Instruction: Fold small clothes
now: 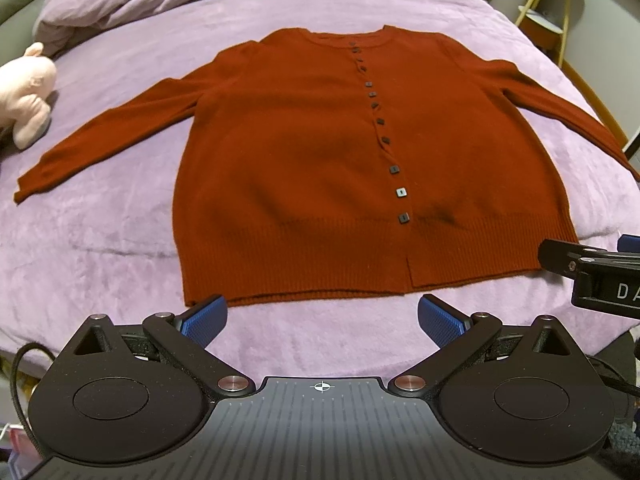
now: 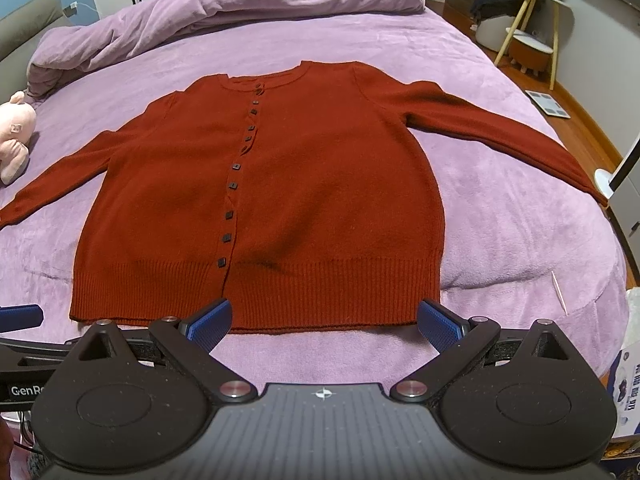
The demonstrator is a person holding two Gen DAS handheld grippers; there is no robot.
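A dark red buttoned cardigan (image 1: 304,152) lies flat and face up on the purple bed, sleeves spread to both sides, hem toward me. It also shows in the right wrist view (image 2: 304,184). My left gripper (image 1: 322,320) is open and empty, hovering just in front of the hem, near its left half. My right gripper (image 2: 324,322) is open and empty, just in front of the hem's right half. The right gripper's body shows at the right edge of the left wrist view (image 1: 592,272).
A pink plush toy (image 1: 24,96) lies on the bed left of the left sleeve. A bunched purple duvet (image 2: 224,12) lies along the far side. The bed's right edge (image 2: 600,280) drops to a wooden floor with a stool and shelf (image 2: 532,48).
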